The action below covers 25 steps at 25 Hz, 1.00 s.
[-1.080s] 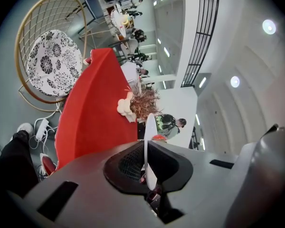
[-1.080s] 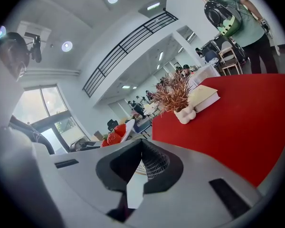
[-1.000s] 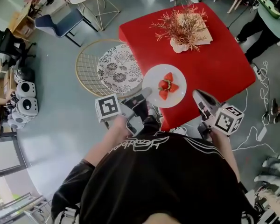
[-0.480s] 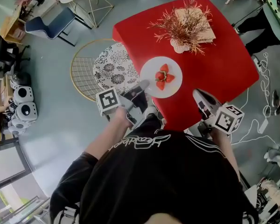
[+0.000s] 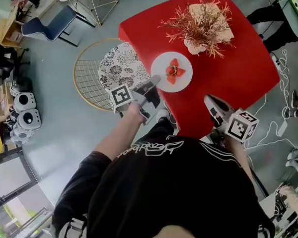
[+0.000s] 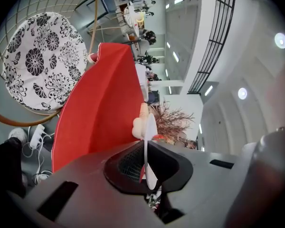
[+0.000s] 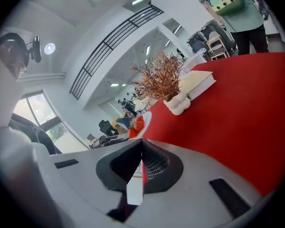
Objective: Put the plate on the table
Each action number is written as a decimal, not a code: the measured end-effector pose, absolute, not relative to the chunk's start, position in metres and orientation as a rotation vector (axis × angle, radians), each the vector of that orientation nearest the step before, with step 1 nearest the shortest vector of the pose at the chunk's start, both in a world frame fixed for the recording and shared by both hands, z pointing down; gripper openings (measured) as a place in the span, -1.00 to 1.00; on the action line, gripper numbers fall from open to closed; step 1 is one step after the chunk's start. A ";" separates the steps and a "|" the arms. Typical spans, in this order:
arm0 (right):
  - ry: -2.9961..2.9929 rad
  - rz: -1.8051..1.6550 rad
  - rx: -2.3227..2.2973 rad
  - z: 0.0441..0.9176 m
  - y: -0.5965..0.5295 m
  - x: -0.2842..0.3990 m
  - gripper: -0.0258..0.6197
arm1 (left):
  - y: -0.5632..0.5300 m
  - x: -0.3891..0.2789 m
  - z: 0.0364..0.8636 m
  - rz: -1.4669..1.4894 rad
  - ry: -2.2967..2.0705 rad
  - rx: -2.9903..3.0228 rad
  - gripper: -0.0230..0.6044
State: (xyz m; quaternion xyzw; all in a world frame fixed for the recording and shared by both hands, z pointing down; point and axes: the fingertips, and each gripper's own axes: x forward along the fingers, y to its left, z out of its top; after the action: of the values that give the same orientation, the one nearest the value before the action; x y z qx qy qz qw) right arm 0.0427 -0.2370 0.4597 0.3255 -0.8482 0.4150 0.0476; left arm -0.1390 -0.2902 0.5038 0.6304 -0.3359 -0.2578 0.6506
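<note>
A white plate [image 5: 172, 72] carrying strawberries [image 5: 174, 72] is over the left part of the red table [image 5: 238, 73]; whether it rests on the cloth I cannot tell. My left gripper [image 5: 153, 83] is shut on the plate's near rim. In the left gripper view the plate [image 6: 149, 127] shows edge-on between the jaws of that gripper [image 6: 145, 146]. My right gripper [image 5: 212, 105] hovers shut and empty over the table's near edge. In the right gripper view, past its closed tips [image 7: 141, 144], the plate [image 7: 143, 122] with the strawberries lies to the left.
A cream vase with dried reddish branches [image 5: 201, 26] stands on a book [image 5: 219, 19] at the table's far side. A round wire chair with a floral cushion [image 5: 121, 68] sits left of the table. A person [image 5: 283, 9] stands at the far right; cables [image 5: 283, 123] lie on the floor.
My left gripper has carried the plate away from me and farther in over the red table. The right gripper has hardly moved.
</note>
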 end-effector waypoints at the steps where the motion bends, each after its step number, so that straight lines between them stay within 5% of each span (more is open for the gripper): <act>1: -2.583 1.277 0.992 0.462 -0.238 0.042 -0.90 | -0.294 -0.139 0.509 -0.575 -0.773 1.430 -0.87; 25: -2.510 1.387 1.085 0.482 -0.250 0.050 -0.90 | -0.323 -0.137 0.580 -0.288 -0.946 1.343 -0.87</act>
State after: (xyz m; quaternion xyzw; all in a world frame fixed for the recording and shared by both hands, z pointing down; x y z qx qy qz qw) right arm 0.0497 -0.2501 0.4819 0.3537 -0.8179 0.4522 0.0377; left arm -0.1367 -0.3234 0.5795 0.5962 -0.4202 -0.1278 0.6721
